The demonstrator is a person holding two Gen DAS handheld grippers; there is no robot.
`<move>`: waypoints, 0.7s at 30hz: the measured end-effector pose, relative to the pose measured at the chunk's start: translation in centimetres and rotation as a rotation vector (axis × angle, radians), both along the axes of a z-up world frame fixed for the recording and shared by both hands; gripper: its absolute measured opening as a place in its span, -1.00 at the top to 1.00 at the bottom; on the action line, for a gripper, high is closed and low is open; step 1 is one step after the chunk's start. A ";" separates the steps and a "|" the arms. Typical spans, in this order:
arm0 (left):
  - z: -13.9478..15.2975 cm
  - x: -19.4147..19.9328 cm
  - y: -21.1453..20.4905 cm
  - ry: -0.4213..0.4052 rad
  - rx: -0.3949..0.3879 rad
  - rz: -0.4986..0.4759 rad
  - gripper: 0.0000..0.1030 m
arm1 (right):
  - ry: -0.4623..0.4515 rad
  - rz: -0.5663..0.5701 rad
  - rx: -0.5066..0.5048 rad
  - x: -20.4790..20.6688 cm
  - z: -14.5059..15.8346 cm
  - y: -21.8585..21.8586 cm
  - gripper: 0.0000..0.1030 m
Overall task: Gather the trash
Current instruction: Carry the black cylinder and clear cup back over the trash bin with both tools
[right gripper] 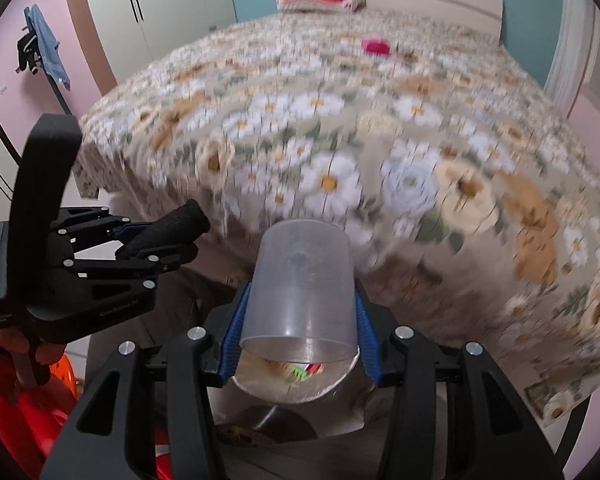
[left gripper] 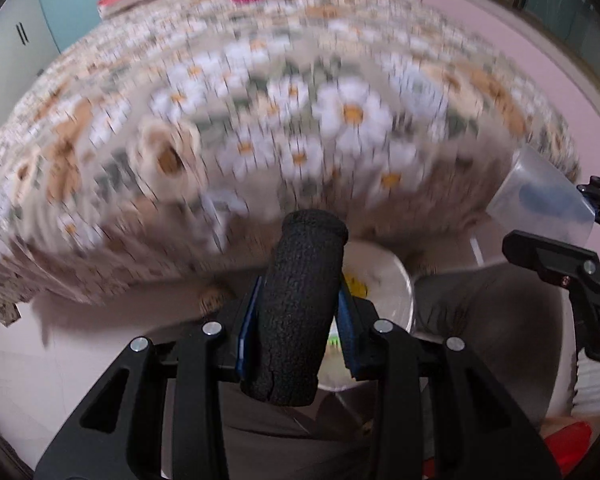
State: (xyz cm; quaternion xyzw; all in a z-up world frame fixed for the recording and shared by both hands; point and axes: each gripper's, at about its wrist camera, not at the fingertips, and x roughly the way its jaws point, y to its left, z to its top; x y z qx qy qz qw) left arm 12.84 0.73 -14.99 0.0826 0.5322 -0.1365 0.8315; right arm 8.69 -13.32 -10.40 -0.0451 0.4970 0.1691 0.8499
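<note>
Step in hand: you are carrying two bits of trash from the bed toward the bin below, so this looks like the drop-off
Left tongs: clamped on a black foam tube, which stands up between the pads
Right tongs: clamped on a clear plastic cup, its open mouth facing the camera
Bin: its round mouth sits right under both tongs, with coloured scraps already inside
Pose: both tongs tilt steeply down at the foot of the bed, side by side, near each other but apart
Next move: line each piece up over the bin mouth, then spread the tongs and let it fall; the light cup could bounce off the rim
Left behind: a pink thing lies far up the bed
</note>
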 end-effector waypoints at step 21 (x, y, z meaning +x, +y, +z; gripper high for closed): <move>-15.4 3.8 -1.7 0.330 0.031 0.014 0.31 | 0.434 -0.031 -0.074 2.1 -19.7 0.9 0.03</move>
